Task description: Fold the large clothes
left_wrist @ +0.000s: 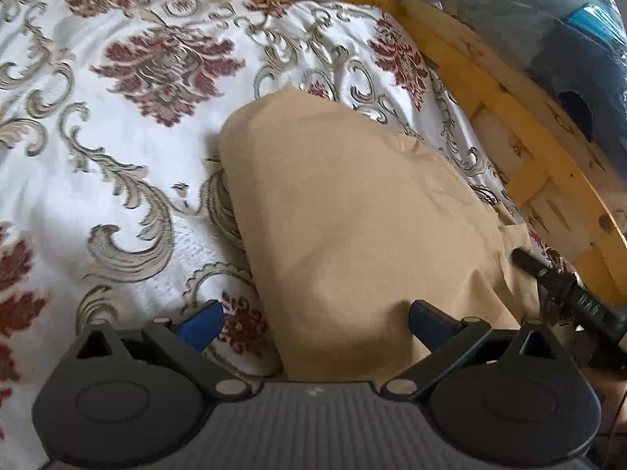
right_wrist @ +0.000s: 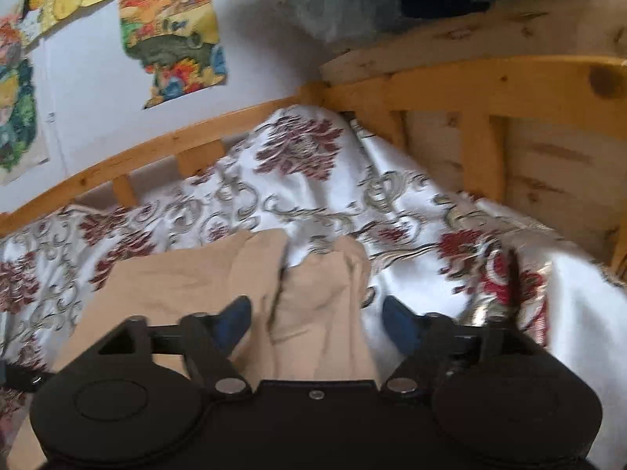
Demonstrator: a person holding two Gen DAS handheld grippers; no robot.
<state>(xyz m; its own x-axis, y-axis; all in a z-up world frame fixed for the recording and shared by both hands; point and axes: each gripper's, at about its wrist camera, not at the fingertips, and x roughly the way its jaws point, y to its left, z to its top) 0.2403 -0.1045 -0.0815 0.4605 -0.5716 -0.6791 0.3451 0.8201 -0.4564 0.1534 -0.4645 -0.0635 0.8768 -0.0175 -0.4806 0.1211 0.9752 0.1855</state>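
A tan garment lies folded on a white bedspread with a red and grey floral pattern. My left gripper is open just above the garment's near edge, its blue-padded fingers apart, the left one over the bedspread. In the right wrist view the same tan garment shows its two folded ends side by side. My right gripper is open over that end and holds nothing. The right gripper's black finger also shows at the right of the left wrist view.
A yellow wooden bed frame runs along the far side and the headboard. A blue-grey plush bundle sits on the frame. Colourful posters hang on the white wall behind the bed.
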